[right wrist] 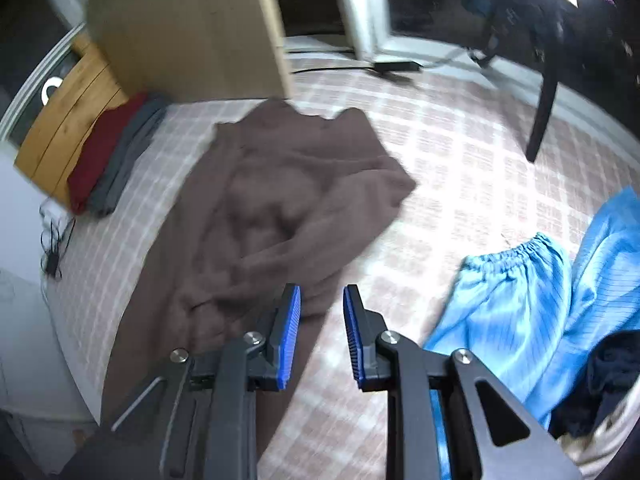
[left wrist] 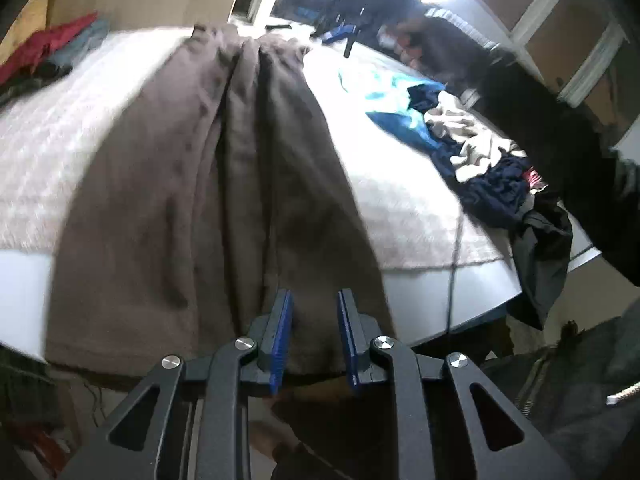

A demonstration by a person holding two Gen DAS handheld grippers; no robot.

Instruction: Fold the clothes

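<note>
Brown garment (right wrist: 280,200) (rumpled) on checked cloth (right wrist: 460,168)

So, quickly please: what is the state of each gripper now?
Left gripper: open, holding nothing; the brown garment lies just beyond its pads.
Right gripper: open, empty.

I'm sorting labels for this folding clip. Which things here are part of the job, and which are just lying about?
Job:
- brown fleece garment
- light blue elastic-waist trousers
- jumbled dark and cream clothes pile
- folded red and grey stack

Lying about:
- black cable
- wooden board
</note>
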